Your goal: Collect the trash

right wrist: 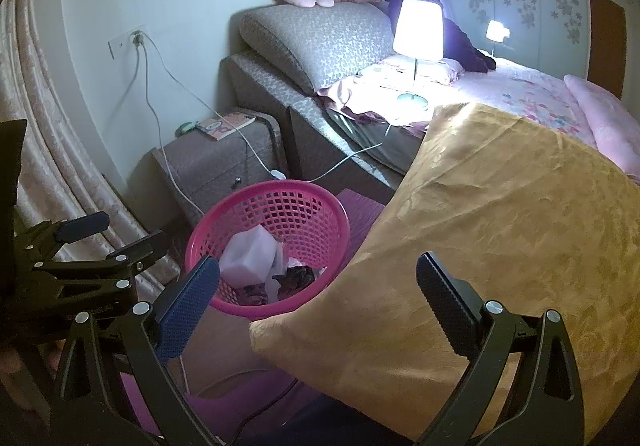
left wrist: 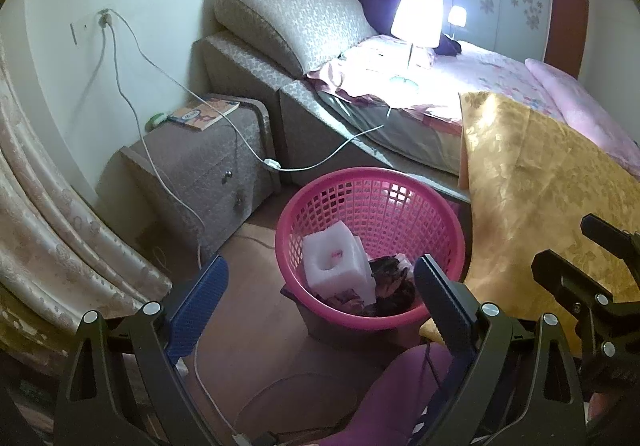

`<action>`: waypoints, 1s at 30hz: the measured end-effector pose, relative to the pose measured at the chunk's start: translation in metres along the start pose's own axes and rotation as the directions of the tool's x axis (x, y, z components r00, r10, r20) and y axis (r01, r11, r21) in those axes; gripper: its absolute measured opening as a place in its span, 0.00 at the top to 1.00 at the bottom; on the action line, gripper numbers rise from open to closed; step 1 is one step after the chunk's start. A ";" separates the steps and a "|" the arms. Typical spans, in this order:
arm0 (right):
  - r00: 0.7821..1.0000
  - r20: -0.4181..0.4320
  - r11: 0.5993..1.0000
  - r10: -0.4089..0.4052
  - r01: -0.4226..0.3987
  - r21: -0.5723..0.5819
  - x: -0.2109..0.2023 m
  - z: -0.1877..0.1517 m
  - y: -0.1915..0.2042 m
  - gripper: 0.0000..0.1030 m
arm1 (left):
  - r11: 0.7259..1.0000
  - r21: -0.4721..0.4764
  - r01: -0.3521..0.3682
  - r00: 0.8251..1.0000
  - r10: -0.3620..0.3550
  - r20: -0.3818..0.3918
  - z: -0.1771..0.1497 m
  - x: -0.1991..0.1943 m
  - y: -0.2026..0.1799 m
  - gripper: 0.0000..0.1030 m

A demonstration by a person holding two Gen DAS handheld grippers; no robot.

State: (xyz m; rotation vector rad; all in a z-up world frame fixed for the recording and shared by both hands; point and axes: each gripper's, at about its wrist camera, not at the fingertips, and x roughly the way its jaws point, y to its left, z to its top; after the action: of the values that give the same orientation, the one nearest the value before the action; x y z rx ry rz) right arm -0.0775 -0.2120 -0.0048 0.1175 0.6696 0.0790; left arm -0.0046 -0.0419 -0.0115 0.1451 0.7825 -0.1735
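1. The room is a bedroom with a wood floor [left wrist: 256, 310]; the bed [left wrist: 460, 94] is at 1 o'clock and the nightstand [left wrist: 208, 158] at 10 o'clock.
2. The pink basket [left wrist: 372, 202] stands on the floor beside the bed's edge and holds white foam [left wrist: 336, 266] and dark scraps [left wrist: 390, 278].
3. The gold cover [right wrist: 500, 226] hangs over the basket's rim at 4 o'clock.
4. The left gripper [left wrist: 320, 306] and the right gripper [right wrist: 316, 302] both have jaws spread wide and hold nothing.

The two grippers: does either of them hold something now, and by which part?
Nothing is held. The left gripper and the right gripper are both open and empty, above the pink basket of trash.
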 end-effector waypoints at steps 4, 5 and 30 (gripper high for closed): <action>1.000 -0.003 1.000 0.002 -0.002 -0.003 0.001 -0.004 0.003 0.07 | 1.000 -0.002 0.002 1.000 -0.002 -0.002 -0.001 0.001 0.002 0.12; 1.000 -0.003 1.000 0.002 -0.002 -0.004 0.001 -0.005 0.004 0.07 | 1.000 -0.002 0.002 1.000 -0.002 -0.002 -0.001 0.001 0.002 0.12; 1.000 -0.016 1.000 0.011 -0.011 -0.006 0.005 -0.004 0.007 0.07 | 1.000 -0.007 0.009 1.000 -0.009 -0.012 -0.004 0.003 0.000 0.12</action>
State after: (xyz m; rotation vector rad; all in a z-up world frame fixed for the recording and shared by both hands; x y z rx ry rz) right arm -0.0766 -0.2044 -0.0096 0.1147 0.6849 0.0930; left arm -0.0048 -0.0416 -0.0163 0.1361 0.7957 -0.1789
